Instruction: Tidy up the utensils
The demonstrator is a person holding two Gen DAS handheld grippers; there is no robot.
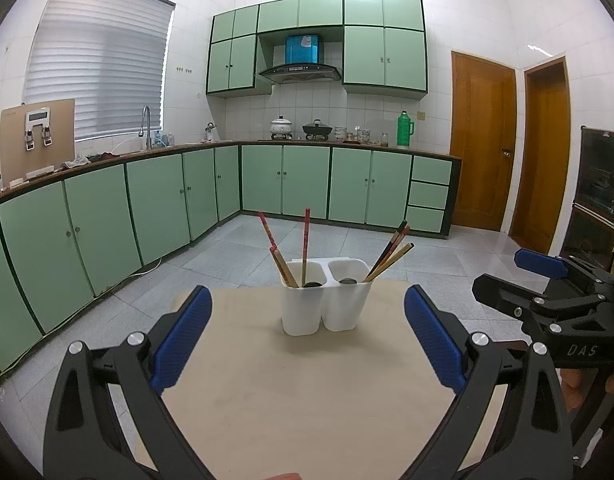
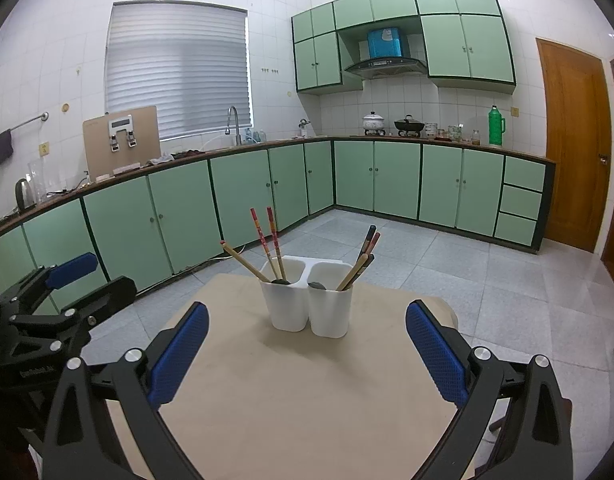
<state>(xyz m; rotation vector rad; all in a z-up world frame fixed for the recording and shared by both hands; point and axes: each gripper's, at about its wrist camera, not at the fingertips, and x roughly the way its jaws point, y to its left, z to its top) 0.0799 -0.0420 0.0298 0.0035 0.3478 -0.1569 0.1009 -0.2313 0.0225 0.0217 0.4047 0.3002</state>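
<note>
Both tools wide, empty: left tool [image 1: 307,336], right tool [image 2: 307,344]. Chopsticks [image 1: 305,240] upright in white two-cup holder [image 1: 325,300] on desk [image 1: 307,400]. Pinch one stick high, lift straight.

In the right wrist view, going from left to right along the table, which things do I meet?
Left gripper → chopsticks leaning left → left white cup → right white cup → chopsticks leaning right.
</note>
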